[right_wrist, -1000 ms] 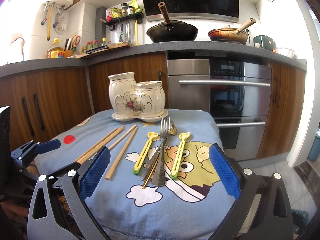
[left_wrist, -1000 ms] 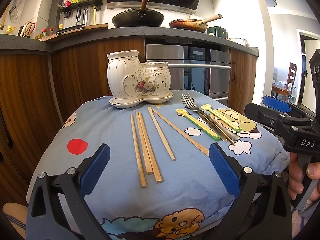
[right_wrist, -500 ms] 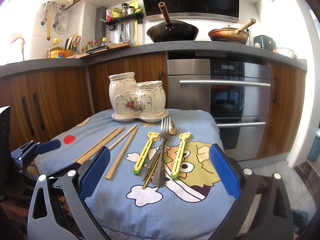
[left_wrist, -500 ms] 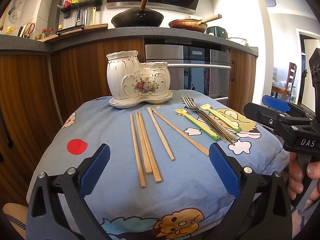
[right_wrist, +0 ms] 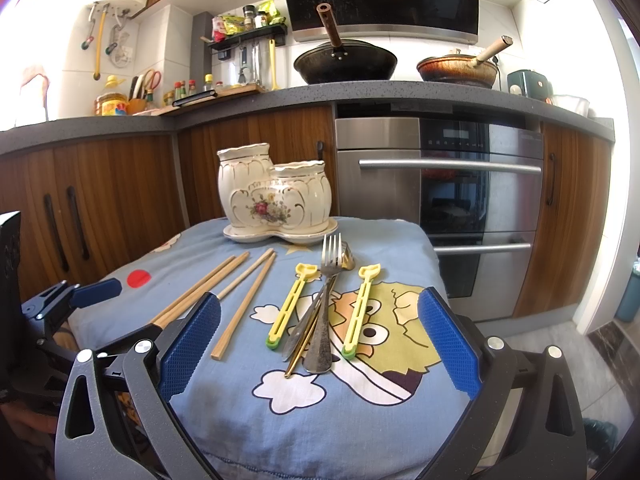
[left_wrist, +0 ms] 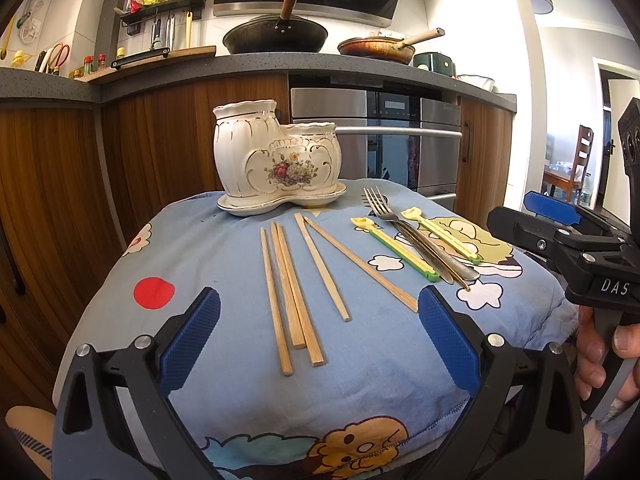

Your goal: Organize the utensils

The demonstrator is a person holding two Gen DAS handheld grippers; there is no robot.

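- Seen from the left wrist, the left gripper is held spread wide and empty over the near edge of a blue cartoon cloth — five wooden chopsticks lie loose ahead of it, with the ceramic holder behind them.
- Also from the right wrist, the right gripper is spread and empty; a fork and other cutlery are piled between two yellow-green clips, all in front of the holder.

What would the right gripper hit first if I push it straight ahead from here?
Probably the fork and the metal cutlery under it, lying between the two yellow-green tools. The right gripper is open, centred on that pile; its height above the cloth is unclear.
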